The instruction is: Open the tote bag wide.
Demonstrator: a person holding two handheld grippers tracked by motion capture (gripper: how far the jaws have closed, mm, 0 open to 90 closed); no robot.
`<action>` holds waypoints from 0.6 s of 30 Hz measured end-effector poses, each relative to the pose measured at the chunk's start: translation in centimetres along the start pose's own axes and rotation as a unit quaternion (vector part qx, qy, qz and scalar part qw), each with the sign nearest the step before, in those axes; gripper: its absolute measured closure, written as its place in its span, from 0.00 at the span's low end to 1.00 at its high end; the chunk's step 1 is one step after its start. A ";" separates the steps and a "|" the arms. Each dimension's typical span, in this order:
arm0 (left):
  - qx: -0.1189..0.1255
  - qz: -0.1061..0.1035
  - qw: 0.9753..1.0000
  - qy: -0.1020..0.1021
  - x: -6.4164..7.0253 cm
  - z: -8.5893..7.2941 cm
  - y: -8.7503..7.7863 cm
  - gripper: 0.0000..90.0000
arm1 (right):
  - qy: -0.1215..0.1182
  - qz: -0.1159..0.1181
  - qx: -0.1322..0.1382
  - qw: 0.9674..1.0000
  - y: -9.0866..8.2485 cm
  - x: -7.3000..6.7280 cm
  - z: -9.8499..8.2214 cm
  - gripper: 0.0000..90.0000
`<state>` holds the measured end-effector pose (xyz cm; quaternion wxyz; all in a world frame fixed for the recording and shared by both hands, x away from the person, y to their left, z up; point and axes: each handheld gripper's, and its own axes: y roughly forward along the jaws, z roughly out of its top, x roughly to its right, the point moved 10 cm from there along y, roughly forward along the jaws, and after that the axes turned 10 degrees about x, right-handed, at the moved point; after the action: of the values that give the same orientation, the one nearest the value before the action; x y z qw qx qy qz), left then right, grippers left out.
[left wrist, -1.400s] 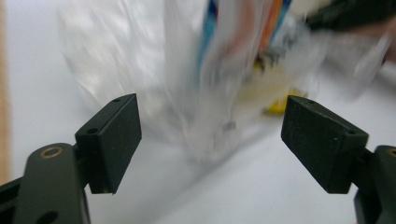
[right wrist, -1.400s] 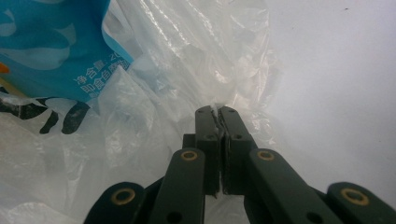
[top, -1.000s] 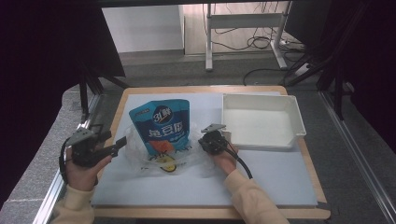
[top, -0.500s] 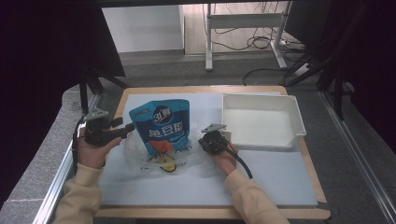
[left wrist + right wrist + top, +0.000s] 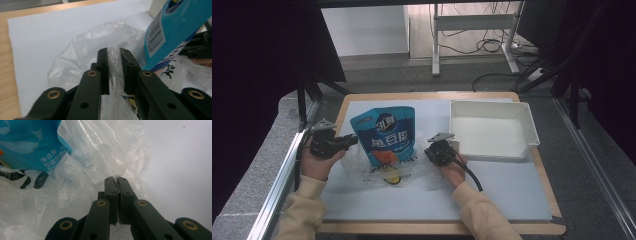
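**Both grippers on the plastic bag**

White matting (image 5: 512, 185) covers the wooden table, with a white tray (image 5: 492, 132) at the far right. Lying mid-mat, the clear plastic bag (image 5: 412, 167) holds a blue snack pouch (image 5: 384, 135) (half sticking out). The left gripper (image 5: 113, 53) has just been closing, film bunched between its nearly closed jaws. The right gripper (image 5: 115, 180) pinches the bag's opposite edge tight.

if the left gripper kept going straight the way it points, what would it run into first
The left gripper is already closing on the clear plastic bag; pushed further, it would likely meet the blue snack pouch next, though depth is hard to judge.
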<state>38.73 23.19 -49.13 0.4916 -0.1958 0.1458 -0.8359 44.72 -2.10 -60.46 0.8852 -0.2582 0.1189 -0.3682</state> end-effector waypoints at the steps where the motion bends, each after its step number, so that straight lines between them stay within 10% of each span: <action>1: 0.004 -0.001 1.000 0.000 0.0 0.0 0.0 0.91 | 0.000 0.000 0.000 1.000 0.0 0.0 0.0 0.97; 18: 0.014 0.021 1.000 -0.017 -2.4 -2.9 0.2 0.95 | 0.004 0.006 0.003 1.000 0.0 0.0 0.0 0.96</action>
<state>38.61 25.36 -52.23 0.5144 -0.2000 0.1299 -0.8237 44.74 -2.14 -60.46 0.8876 -0.2537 0.1230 -0.3644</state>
